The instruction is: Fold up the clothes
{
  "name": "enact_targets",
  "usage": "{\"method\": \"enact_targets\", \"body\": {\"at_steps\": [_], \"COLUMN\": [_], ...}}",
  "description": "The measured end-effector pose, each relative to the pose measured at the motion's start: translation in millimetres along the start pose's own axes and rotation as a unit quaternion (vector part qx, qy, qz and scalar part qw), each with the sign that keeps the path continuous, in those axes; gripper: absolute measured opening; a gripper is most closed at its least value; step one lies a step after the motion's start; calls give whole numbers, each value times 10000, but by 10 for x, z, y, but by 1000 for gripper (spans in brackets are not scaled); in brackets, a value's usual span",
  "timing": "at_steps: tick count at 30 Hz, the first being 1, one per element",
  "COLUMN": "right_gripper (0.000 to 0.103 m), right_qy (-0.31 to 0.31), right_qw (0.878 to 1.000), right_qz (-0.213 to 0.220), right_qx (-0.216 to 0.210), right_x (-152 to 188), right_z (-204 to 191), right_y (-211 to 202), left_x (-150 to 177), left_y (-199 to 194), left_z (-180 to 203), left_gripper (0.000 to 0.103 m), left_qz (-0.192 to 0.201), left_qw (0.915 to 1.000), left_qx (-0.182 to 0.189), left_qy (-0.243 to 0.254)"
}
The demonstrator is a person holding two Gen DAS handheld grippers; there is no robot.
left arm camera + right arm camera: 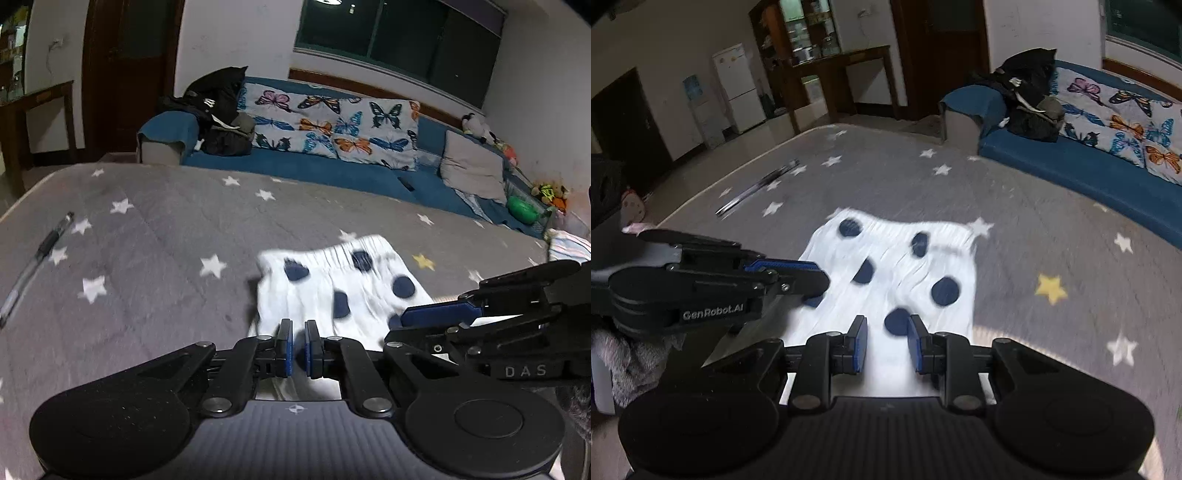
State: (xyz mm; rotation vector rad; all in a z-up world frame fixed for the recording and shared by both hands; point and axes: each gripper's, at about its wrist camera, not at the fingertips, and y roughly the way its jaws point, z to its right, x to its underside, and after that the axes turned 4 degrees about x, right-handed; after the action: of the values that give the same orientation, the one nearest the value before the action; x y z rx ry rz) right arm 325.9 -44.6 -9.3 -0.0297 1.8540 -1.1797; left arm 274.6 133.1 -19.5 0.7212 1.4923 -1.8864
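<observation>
Two hand-held black grippers with blue pads work over a white garment with dark-blue dots [332, 291], which lies spread on a grey bedcover printed with white stars [147, 229]. The left gripper [298, 343] has its jaws drawn almost together, with only a narrow slit between the pads; the near edge of the white garment runs under them, but the left wrist view does not settle whether cloth is pinched. The right gripper [886, 343] holds its jaws at a moderate gap above the same cloth; a grip cannot be told here either. Each gripper appears side-on in the other's view, just beside it. A clear pen with a black cap [33, 266] lies well apart on the bedcover. Behind stands a blue sofa [332, 173] bearing a butterfly-print cushion [325, 125].
</observation>
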Motion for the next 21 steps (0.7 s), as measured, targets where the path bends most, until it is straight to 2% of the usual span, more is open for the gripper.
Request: {"method": "enact_targets", "body": {"at_steps": [4,5,6,9,17,19,20,21], "right_gripper": [26,30,39,40,42,43,41,33], "right_qy": [48,47,60,109,405,358,353,362], "right_qw": [9998,9996,9994,9992,9986,9986,9986,9986], "right_qz": [203,266,309,321,322,348,342,326], "right_qx": [68,100,142,213,-121,-194,-216,-229], "right_x": [-98,-124,-146,-181,-217,-220,-224,-230], "right_z": [88,117,151,241,421,422,422,422], "right_y": [11,4,5,54,237,255,261,266], "left_x": [-52,-56,-59,-42,-80,-96,-103,-108], "left_y": [-4,3,19,43,132,159,170,181], "left_z": [-26,-32,-38,-52,-89,-91,-88,-86], "left_gripper": [11,13,17,46,44,26,25,19], "left_qz": [166,184,177,161,110,100,90,80], "left_qw": [9998,9997,9996,9993,9992,9992,9992,9992], "left_qx": [-63,-94,-129,-198,44,125,168,207], "left_qy": [93,133,171,263,393,368,350,334]}}
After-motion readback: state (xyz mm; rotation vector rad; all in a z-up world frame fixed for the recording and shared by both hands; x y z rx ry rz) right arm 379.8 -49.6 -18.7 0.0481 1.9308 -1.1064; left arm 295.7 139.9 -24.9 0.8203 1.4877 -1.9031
